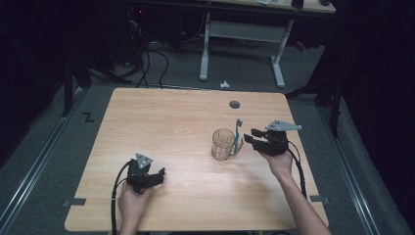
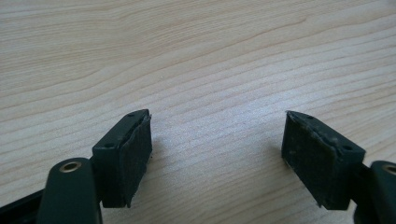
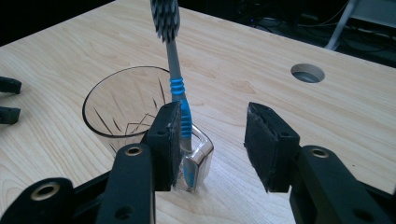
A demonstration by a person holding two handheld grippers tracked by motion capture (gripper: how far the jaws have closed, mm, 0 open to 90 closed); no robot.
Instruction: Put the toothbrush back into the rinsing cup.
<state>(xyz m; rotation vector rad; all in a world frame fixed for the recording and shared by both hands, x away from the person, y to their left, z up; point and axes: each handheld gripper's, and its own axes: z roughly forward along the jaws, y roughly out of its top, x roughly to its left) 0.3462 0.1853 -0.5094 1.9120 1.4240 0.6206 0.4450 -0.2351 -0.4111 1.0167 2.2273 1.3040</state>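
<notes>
Writing: none readable anywhere.
Left gripper [image 1: 155, 177]: jaws spread wide, holding nothing, low over bare wood near the table's front left.
Glass mug [image 1: 223, 143]: right of centre, clear; toothbrush [image 1: 239, 131] upright through its handle, bristles up.
Right gripper [image 1: 250, 136]: jaws parted, just beside the mug handle, gripping nothing.
Table [image 1: 171, 122]: pale wood, cable hole [image 1: 234, 104] near the far edge.
Room: dark, grey floor.
</notes>
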